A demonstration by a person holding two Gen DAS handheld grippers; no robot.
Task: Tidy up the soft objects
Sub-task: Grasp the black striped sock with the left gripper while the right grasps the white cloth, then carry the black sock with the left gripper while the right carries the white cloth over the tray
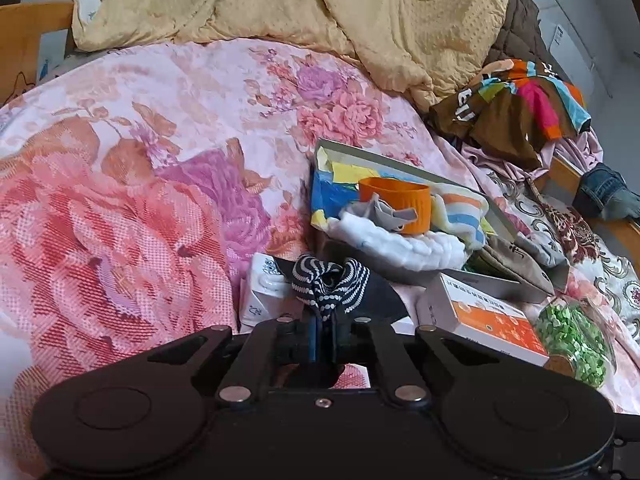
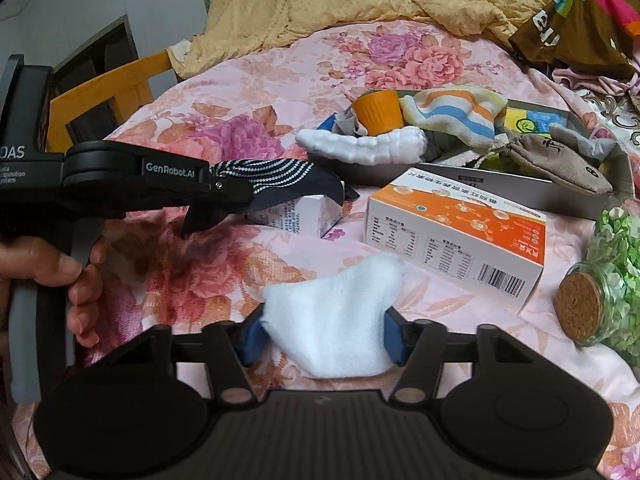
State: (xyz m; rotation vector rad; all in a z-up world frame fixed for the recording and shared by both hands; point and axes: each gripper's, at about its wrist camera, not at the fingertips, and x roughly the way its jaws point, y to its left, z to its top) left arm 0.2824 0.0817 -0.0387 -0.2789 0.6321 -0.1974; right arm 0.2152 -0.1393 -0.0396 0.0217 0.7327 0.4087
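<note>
My left gripper (image 1: 322,334) is shut on a navy sock with white stripes (image 1: 330,284), held above the floral bedspread; it also shows in the right wrist view (image 2: 280,182). My right gripper (image 2: 322,338) is open, its blue pads on either side of a white cloth (image 2: 334,320) lying on the bedspread. A grey box (image 1: 516,284) beyond holds soft items: a striped towel (image 2: 456,114), white padding (image 2: 368,144), a grey pouch (image 2: 560,158) and an orange cup (image 2: 378,110).
An orange-and-white carton (image 2: 456,236) and a small white carton (image 2: 296,216) lie in front of the box. A corked glass jar of green bits (image 2: 600,296) lies at the right. A yellow quilt (image 1: 320,8) and colourful clothes (image 1: 516,108) are piled behind.
</note>
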